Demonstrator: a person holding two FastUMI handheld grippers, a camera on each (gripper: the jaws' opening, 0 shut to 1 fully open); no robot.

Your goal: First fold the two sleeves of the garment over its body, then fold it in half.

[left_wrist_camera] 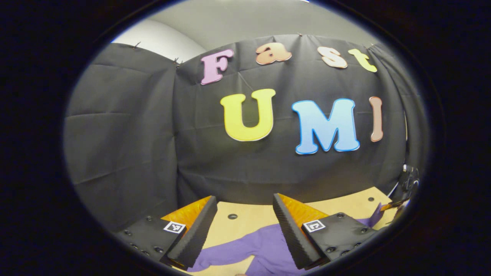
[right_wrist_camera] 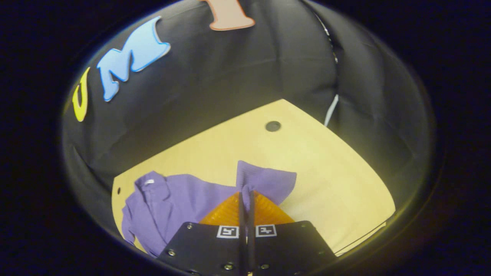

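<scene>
The purple garment [right_wrist_camera: 180, 199] lies on the pale wooden table [right_wrist_camera: 307, 153], its collar toward the left in the right gripper view. My right gripper [right_wrist_camera: 245, 193] is shut on one sleeve [right_wrist_camera: 268, 180], whose cuff end fans out beyond the fingertips just above the table. In the left gripper view, my left gripper [left_wrist_camera: 244, 203] hangs open above the table, and part of the garment [left_wrist_camera: 261, 245] lies below, between its fingers, untouched. At the right edge of that view a sleeve end [left_wrist_camera: 378, 214] rises toward a dark gripper [left_wrist_camera: 406, 184].
The black cloth wall closes the table's far side and right side. A round hole [right_wrist_camera: 272, 125] sits in the tabletop beyond the sleeve, with bare wood around it. Another hole [left_wrist_camera: 232, 216] lies ahead of the left gripper. A white cable [right_wrist_camera: 330, 110] hangs at the back right.
</scene>
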